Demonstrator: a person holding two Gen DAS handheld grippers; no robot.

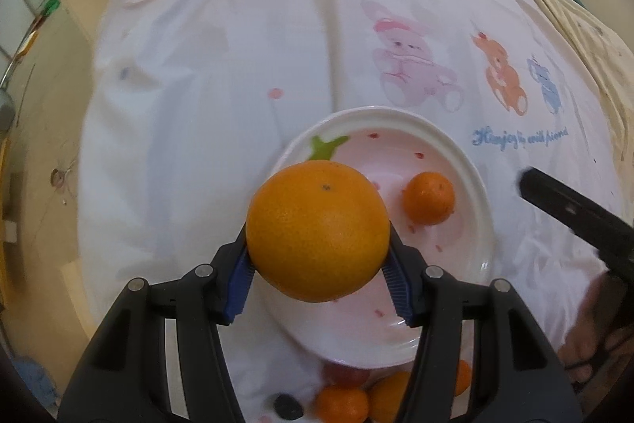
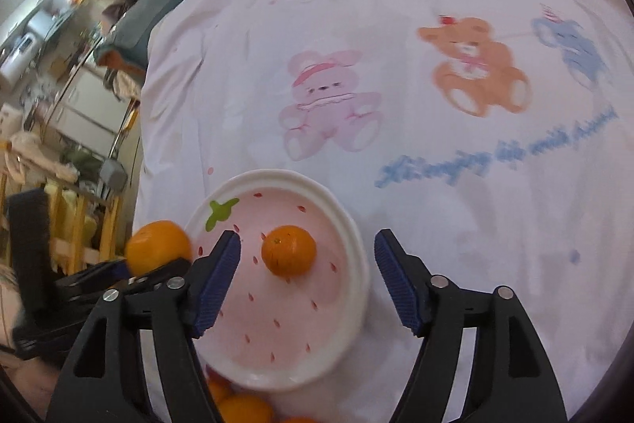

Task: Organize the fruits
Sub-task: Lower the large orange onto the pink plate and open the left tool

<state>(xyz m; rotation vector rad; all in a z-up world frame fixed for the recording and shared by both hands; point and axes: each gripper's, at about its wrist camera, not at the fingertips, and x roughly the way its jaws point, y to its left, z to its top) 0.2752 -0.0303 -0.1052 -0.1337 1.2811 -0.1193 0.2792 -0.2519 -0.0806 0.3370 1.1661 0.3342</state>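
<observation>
My left gripper [image 1: 318, 256] is shut on a large orange [image 1: 317, 230] and holds it above the near left part of a white plate with a pink strawberry print [image 1: 471, 185]. A small mandarin [image 1: 429, 198] lies on the plate. In the right wrist view the plate [image 2: 356, 236] holds the mandarin [image 2: 288, 249], and the large orange [image 2: 158, 246] shows at the left in the other gripper. My right gripper [image 2: 307, 276] is open and empty over the plate's near side. It shows as a black finger [image 1: 574, 213] at the right in the left wrist view.
The plate lies on a white bedsheet with cartoon bears [image 2: 471, 66]. Several more small oranges [image 1: 344, 403] and a dark fruit [image 1: 287, 405] lie just below the plate; the oranges also show in the right wrist view [image 2: 241, 407]. The bed edge and floor are to the left [image 1: 51, 145].
</observation>
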